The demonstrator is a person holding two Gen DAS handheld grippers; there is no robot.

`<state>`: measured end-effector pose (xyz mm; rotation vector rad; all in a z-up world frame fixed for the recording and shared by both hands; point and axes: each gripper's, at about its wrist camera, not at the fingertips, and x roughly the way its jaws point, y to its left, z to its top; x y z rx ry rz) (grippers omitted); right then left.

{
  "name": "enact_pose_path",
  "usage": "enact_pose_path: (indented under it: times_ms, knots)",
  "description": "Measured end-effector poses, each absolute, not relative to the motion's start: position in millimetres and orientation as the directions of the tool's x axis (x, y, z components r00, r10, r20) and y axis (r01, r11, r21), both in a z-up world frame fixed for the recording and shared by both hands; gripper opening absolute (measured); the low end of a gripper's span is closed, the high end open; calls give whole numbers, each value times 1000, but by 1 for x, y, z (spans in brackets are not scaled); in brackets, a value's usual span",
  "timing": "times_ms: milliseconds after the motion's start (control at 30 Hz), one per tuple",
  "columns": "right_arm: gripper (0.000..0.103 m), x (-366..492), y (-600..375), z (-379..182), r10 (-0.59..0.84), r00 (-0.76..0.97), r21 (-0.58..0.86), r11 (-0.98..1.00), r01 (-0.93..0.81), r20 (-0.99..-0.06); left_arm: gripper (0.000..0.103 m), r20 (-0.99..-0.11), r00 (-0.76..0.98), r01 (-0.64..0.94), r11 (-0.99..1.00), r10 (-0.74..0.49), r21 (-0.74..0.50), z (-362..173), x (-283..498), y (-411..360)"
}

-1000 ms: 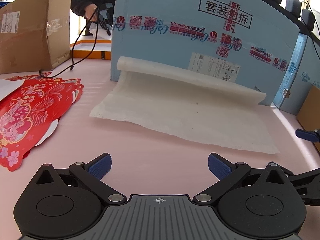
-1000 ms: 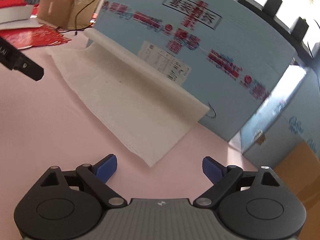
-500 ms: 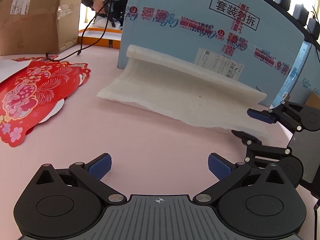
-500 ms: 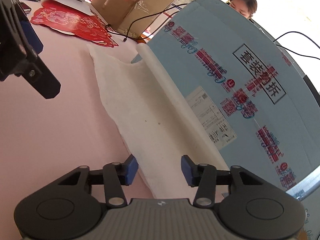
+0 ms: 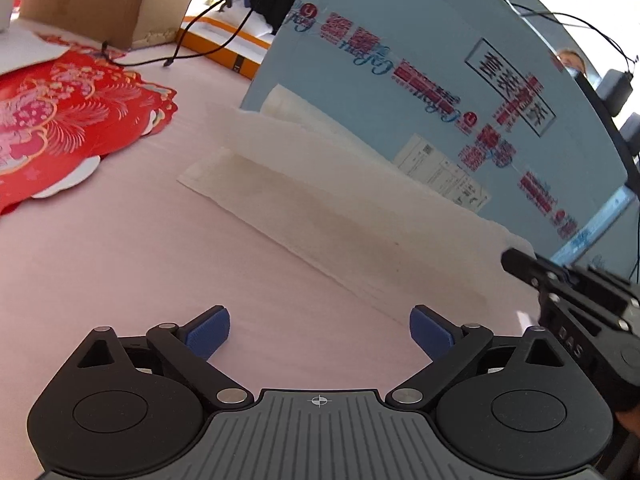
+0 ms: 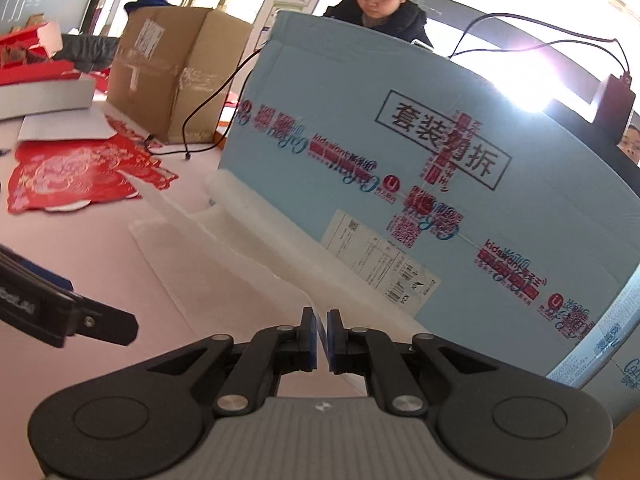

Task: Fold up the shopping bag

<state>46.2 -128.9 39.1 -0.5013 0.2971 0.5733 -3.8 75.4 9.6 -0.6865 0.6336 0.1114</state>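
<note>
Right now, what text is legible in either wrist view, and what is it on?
"套装勿拆", boxed black print on the blue carton.
"kidswant", small red print on the tape across that carton, beside a red circle logo with a "U".
Shipping label on the carton: barcode and print too small to read.
Left gripper body, seen in the right wrist view: white lettering cut off, unreadable.
Brown cardboard box: print too blurred to read.

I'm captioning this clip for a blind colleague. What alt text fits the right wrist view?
The right gripper is shut on the near edge of a white shopping bag lying on a pink table against a large blue box. The left gripper shows at left.
</note>
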Motion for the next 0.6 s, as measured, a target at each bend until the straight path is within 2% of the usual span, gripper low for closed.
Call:
enact_pose_path:
  times_ms: [67, 167, 200, 233, 267, 333, 433, 600]
  knots:
    - [6, 52, -135, 47, 433, 806, -319, 759, -568, -405, 89, -574, 814, -329, 740, -92, -586, 6, 8, 81]
    - [6, 59, -141, 53, 421, 811, -284, 786, -550, -406, 83, -586, 809, -383, 728, -32, -568, 5, 31, 80]
    - [6, 60, -142, 54, 418, 814, -275, 793, -544, -404, 78, -591, 807, -396, 727, -15, -560, 5, 37, 80]
    - [6, 61, -143, 55, 417, 815, -268, 798, -540, -401, 64, -594, 804, -403, 729, -6, -553, 5, 39, 80]
    - [6, 63, -145, 57, 417, 816, -257, 803, -537, -401, 56, -598, 801, -410, 730, 3, -547, 5, 41, 80]
    - [6, 69, -148, 61, 417, 816, -222, 820, -528, -401, 25, -605, 796, -424, 732, 20, -533, 5, 46, 80]
    - [6, 74, -150, 64, 416, 814, -212, 823, -526, -406, 3, -615, 787, -444, 735, 47, -512, 5, 52, 80]
    - [6, 70, -160, 73, 423, 816, -204, 825, -527, -394, 1, -609, 790, -431, 767, 66, -475, 16, 47, 83]
